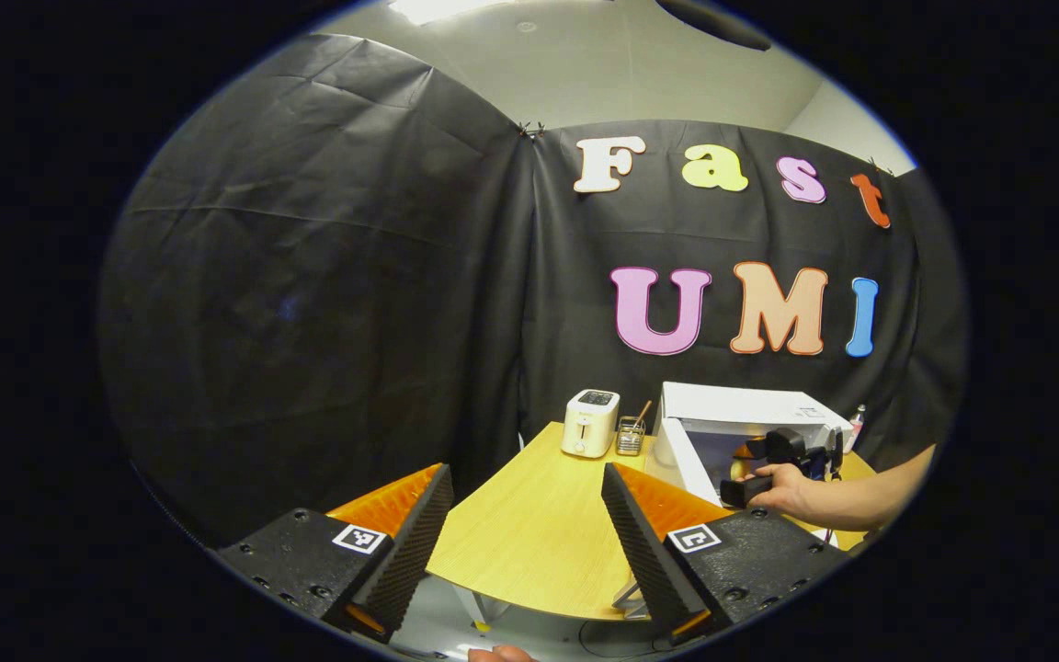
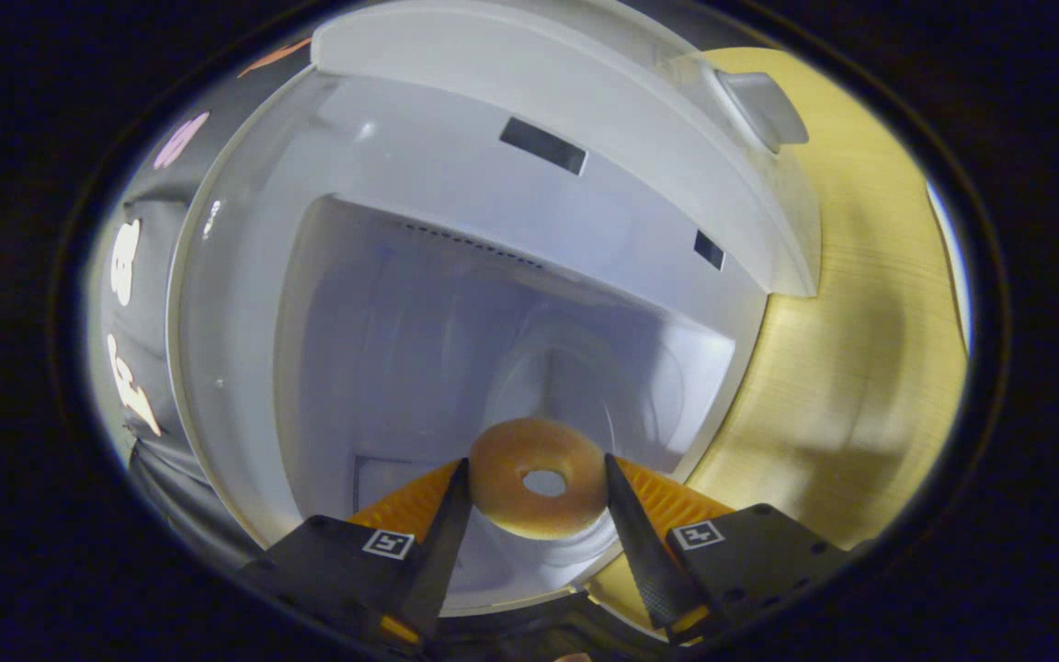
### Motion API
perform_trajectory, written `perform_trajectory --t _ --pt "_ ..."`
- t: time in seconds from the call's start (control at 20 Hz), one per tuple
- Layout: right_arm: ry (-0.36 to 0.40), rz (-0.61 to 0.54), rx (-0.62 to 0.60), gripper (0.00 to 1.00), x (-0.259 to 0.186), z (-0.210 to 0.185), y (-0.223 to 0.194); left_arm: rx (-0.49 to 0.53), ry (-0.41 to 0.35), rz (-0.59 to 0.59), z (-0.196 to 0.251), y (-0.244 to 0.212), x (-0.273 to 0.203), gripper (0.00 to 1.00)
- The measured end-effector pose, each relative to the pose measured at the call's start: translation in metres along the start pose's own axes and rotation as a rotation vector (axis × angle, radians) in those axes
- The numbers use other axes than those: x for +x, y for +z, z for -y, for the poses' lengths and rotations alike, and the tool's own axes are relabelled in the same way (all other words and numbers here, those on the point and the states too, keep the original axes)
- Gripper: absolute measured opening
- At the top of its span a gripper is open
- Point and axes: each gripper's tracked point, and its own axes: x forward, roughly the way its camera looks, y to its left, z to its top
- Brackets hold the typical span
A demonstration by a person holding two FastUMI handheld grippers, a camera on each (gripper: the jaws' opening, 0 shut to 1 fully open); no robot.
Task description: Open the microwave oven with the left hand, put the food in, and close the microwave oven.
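The white microwave stands at the table's far right with its door swung open toward me. My left gripper hangs open and empty, off the table's near edge and well short of the oven. A hand holds my right gripper at the oven's mouth. In the right gripper view, rolled sideways, the right gripper is shut on a golden ring doughnut at the cavity's front. The glass turntable lies deeper inside. The control panel with a knob runs along the top.
A white toaster and a small wire basket with utensils stand at the back of the wooden table, left of the microwave. A small bottle stands behind the oven's right side.
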Motion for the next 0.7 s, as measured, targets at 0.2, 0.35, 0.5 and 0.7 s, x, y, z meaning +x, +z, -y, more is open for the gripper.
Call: perform_trajectory --t 0.2,0.35,0.5,0.7 --pt "-0.009 0.024 -0.006 0.79 -0.001 -0.002 0.007 0.009 0.016 0.002 -0.006 0.0 -0.002 0.93" --pt "-0.016 0.014 -0.037 0.86 -0.003 0.001 0.006 0.0 0.017 -0.001 -0.009 -0.002 -0.002 0.95" --pt "-0.015 -0.007 -0.046 0.97 -0.003 0.003 0.005 0.0 0.0 -0.001 -0.004 -0.002 0.0 0.93" --pt "0.005 -0.018 -0.098 0.87 -0.017 0.003 0.007 -0.016 -0.029 -0.009 0.004 -0.009 0.007 0.95"
